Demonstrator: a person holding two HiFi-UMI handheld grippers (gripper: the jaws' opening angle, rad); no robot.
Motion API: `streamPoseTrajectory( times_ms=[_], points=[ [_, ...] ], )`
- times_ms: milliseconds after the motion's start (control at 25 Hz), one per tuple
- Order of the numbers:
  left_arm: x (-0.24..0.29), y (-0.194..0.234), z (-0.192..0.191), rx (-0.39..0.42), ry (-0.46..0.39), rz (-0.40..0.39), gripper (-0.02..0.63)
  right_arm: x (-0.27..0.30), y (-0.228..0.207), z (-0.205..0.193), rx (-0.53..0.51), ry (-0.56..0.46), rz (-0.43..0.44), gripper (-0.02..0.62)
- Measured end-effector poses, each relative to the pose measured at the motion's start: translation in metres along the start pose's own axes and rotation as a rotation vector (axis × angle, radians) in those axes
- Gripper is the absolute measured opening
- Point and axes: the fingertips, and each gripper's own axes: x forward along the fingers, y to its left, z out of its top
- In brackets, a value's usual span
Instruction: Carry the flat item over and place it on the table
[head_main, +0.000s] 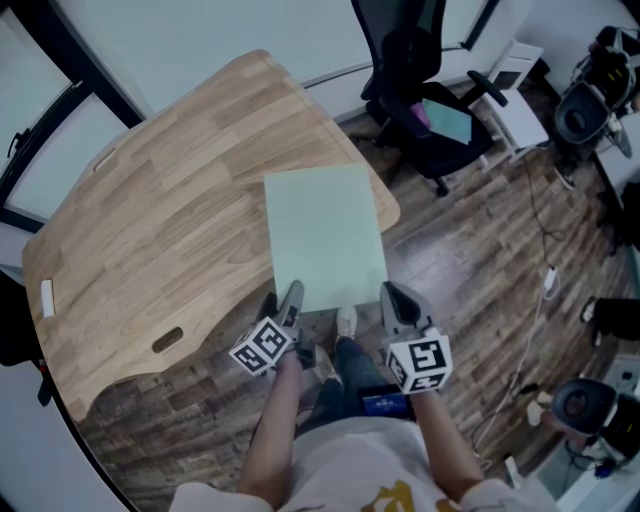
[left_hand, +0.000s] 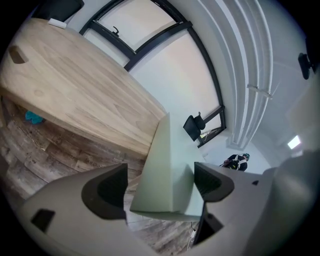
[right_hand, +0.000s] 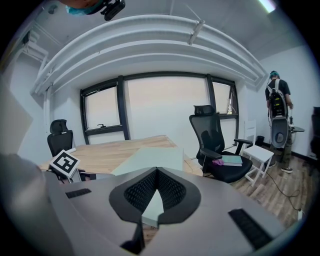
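Observation:
A pale green flat board (head_main: 325, 235) hangs between both grippers, its far part over the right corner of the wooden table (head_main: 150, 230) and its near edge out over the floor. My left gripper (head_main: 290, 300) is shut on the near left corner, my right gripper (head_main: 392, 298) on the near right corner. The left gripper view shows the board (left_hand: 167, 170) standing on edge between the pads of that gripper (left_hand: 160, 187), beside the table (left_hand: 75, 95). In the right gripper view the board (right_hand: 150, 160) runs level out of the closed gripper (right_hand: 156, 172) toward the table (right_hand: 100, 150). Whether it touches the tabletop I cannot tell.
A black office chair (head_main: 430, 110) stands past the table's right corner, with a small white side table (head_main: 515, 105) beside it. Cables and equipment lie along the floor at the right. A person (right_hand: 277, 110) stands at the far right. A small white object (head_main: 47, 297) lies near the table's left edge.

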Motion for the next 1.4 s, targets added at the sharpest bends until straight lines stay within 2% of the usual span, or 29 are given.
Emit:
streamPoseTrajectory(
  times_ms=[520,760,1040,1280,1400],
  points=[
    [-0.006,0.005,0.002,0.067,-0.015,0.031,0.416,0.001,0.004,0.009,0.005,-0.017,0.011,-0.002],
    [-0.007,-0.003,0.011,0.156,-0.027,0.023,0.414,0.0,0.004,0.008,0.005,-0.021,0.013,-0.002],
    [-0.009,-0.013,0.019,0.197,-0.045,0.001,0.414,-0.001,0.004,0.01,0.004,-0.025,0.013,-0.002],
    [-0.012,-0.028,0.026,0.308,-0.067,-0.031,0.411,-0.001,0.005,0.012,0.007,-0.028,0.012,-0.002],
    [-0.012,-0.034,0.027,0.334,-0.064,-0.05,0.401,-0.001,0.005,0.012,0.009,-0.031,0.014,-0.002]
  ],
)
